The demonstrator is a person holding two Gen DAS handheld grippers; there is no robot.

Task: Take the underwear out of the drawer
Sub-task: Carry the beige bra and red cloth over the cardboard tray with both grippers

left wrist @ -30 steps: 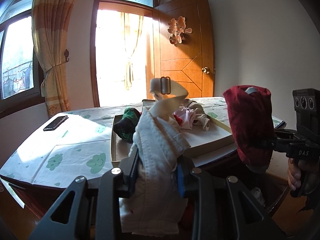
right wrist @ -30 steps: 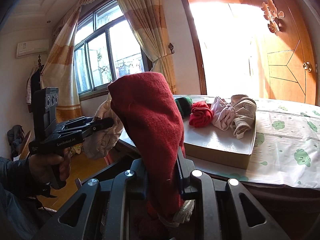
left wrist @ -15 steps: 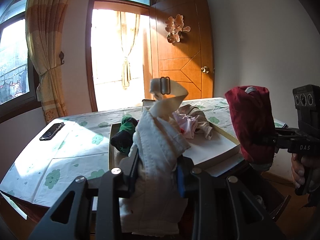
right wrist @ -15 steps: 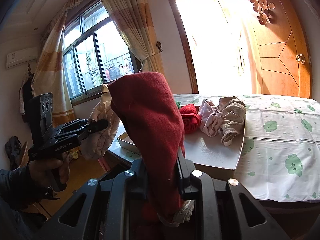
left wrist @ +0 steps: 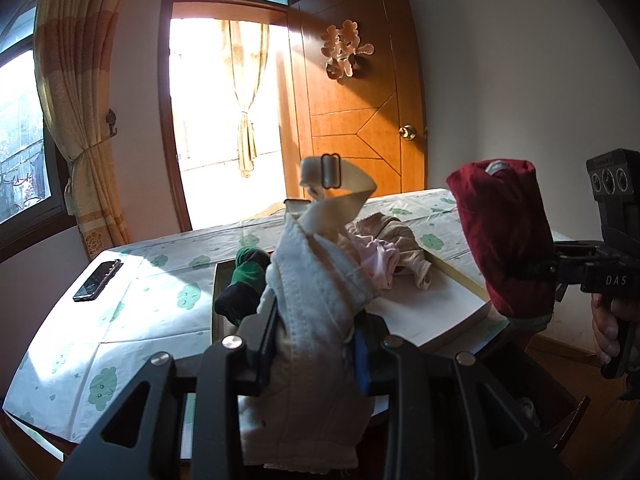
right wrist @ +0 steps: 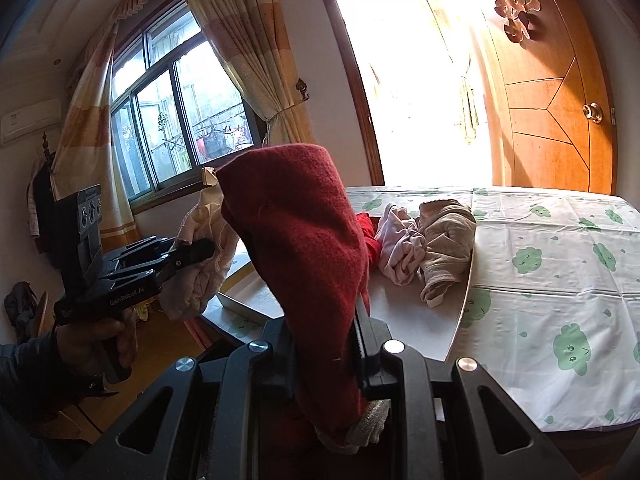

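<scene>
the left claw (left wrist: 316,316) is clamping a cream bra (left wrist: 316,280); the right claw (right wrist: 324,320) is gripping a red garment (right wrist: 300,240). both are hanging near a tray (right wrist: 420,320) holding more underwear (right wrist: 424,240) on the surface (right wrist: 560,280).

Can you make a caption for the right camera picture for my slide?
Right tool grips a dark red garment; left tool holds a cream one beside the table.

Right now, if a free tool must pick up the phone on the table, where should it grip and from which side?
Grip the phone across its two long edges, coming from above. It lies flat on the tablecloth near the table corner, apart from the tray, so probably only its thin sides give a hold.
</scene>
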